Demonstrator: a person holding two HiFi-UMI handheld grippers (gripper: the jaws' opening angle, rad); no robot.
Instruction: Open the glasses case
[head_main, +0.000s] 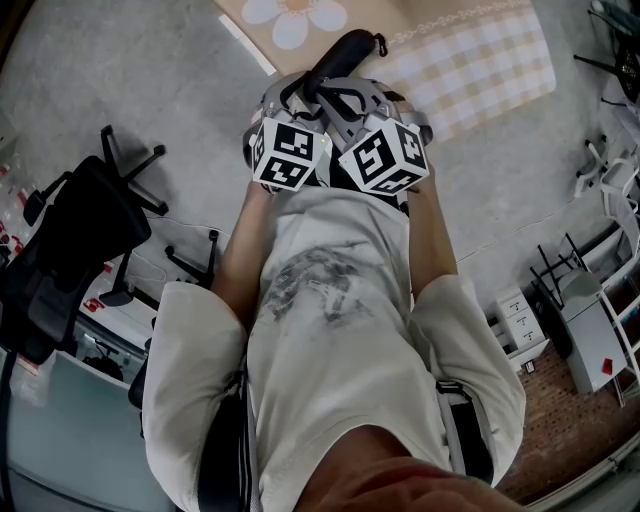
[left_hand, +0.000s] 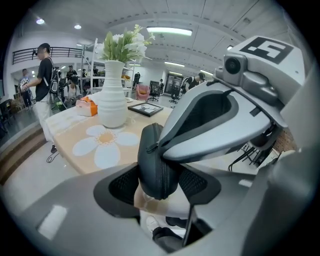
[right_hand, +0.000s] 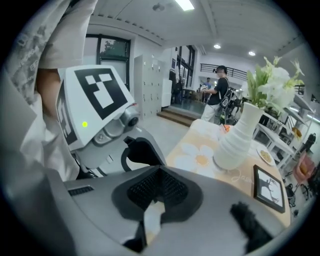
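Both forearms reach forward, elbows bent. The grippers are side by side, nearly touching, tilted downward. Left gripper (left_hand: 160, 182): jaws clamped on the glasses case (left_hand: 155, 150). Right gripper (right_hand: 160, 189): jaws pressed fully together.

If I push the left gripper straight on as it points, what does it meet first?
Probably the right gripper, lying across the glasses case that the left gripper clamps; table beyond.
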